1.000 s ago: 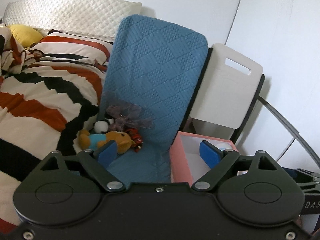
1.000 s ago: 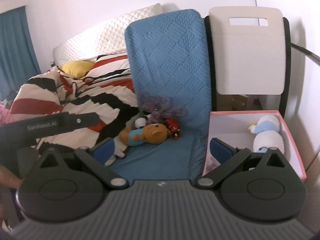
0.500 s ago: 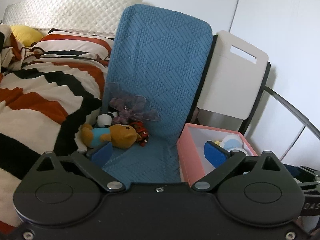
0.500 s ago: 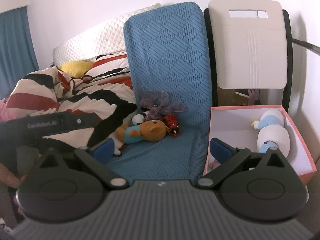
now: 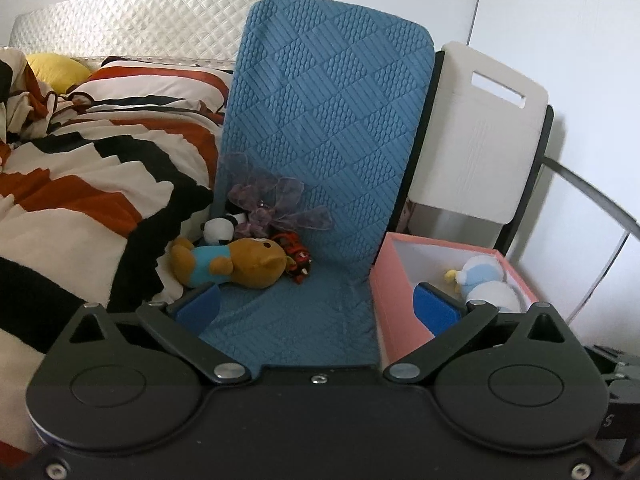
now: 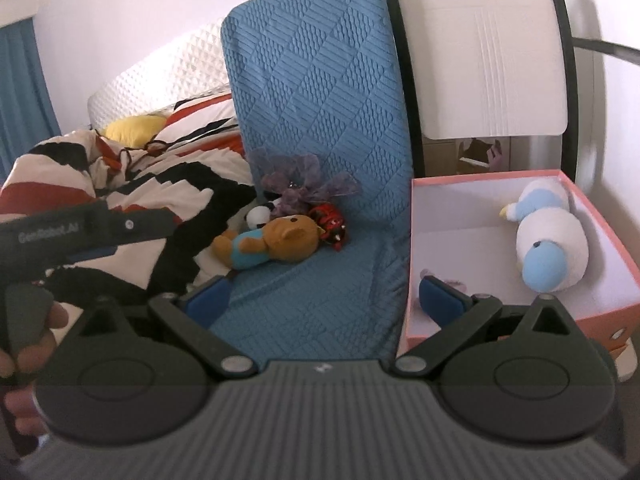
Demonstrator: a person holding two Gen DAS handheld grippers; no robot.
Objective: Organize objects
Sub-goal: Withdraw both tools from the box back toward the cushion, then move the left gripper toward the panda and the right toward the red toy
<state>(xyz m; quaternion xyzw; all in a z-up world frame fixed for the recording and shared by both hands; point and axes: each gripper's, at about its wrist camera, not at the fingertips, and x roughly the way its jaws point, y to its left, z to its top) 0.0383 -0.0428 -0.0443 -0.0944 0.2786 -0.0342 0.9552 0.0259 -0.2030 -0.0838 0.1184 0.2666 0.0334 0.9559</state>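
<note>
Blue pads of the left gripper (image 5: 316, 304) were opening wider, empty; the right gripper (image 6: 324, 300) gaped empty too. Both had dropped toward the bear (image 5: 236, 266) at the mat's (image 5: 320, 128) left edge, likely bound for the box (image 6: 600, 320).

This is a bedroom in a home. A bed (image 5: 80, 208) fills the left side, covered by a rumpled duvet (image 5: 100, 160) striped in cream, black and rust, with a quilted white headboard (image 5: 132, 20) against the plain wall and a yellow pillow (image 5: 56, 72) near it. A teal curtain (image 6: 20, 92) hangs at the far left. Plush toys (image 5: 240, 264) lie on a blue padded chair (image 5: 332, 120) beside the bed.
</note>
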